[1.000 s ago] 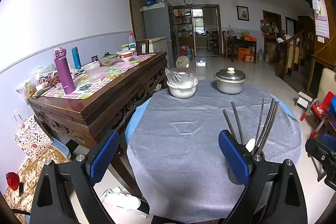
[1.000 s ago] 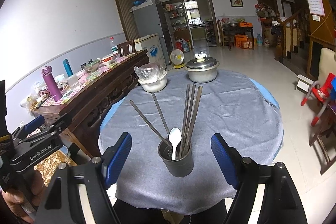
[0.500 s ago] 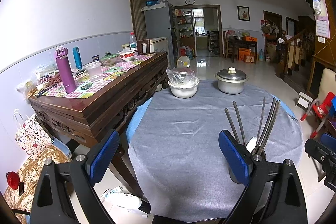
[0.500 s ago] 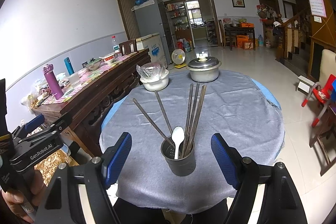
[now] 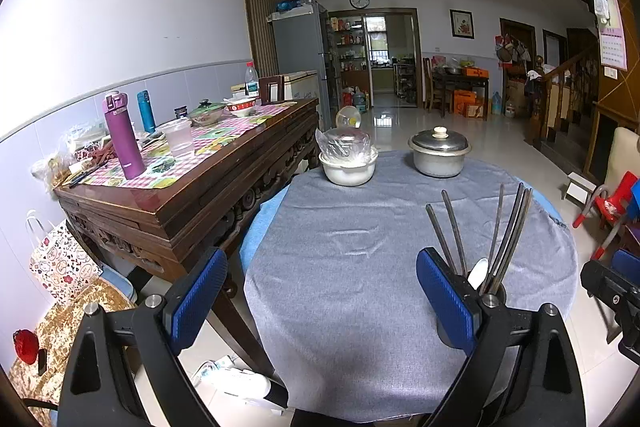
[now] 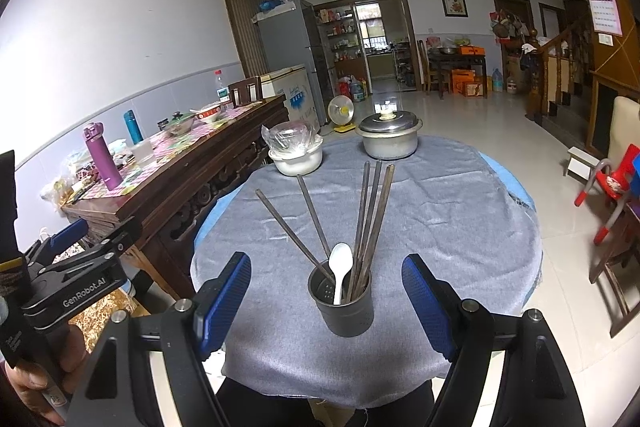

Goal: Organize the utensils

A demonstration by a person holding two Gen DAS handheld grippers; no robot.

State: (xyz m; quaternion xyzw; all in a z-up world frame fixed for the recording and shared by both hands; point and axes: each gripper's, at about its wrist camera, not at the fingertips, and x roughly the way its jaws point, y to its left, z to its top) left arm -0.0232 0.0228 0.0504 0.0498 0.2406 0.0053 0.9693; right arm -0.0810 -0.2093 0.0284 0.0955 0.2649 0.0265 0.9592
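Note:
A dark perforated utensil holder (image 6: 343, 307) stands on the grey tablecloth (image 6: 448, 227) near the table's front edge. In it are several long dark chopsticks (image 6: 374, 211) and a white spoon (image 6: 340, 263). My right gripper (image 6: 325, 291) is open, with the holder between its blue pads (image 6: 222, 297) and a gap on both sides. My left gripper (image 5: 320, 301) is open over bare cloth with nothing between its fingers. Its right finger (image 5: 444, 303) hides most of the holder; the chopsticks (image 5: 508, 239) and spoon (image 5: 478, 273) rise above it. A hand (image 6: 24, 379) holds the left gripper (image 6: 72, 267).
A lidded metal pot (image 6: 389, 141) and a plastic-covered white bowl (image 6: 296, 155) stand at the table's far side. A wooden sideboard (image 5: 192, 187) with bottles and dishes runs along the left. A red child's chair (image 6: 612, 187) is on the right.

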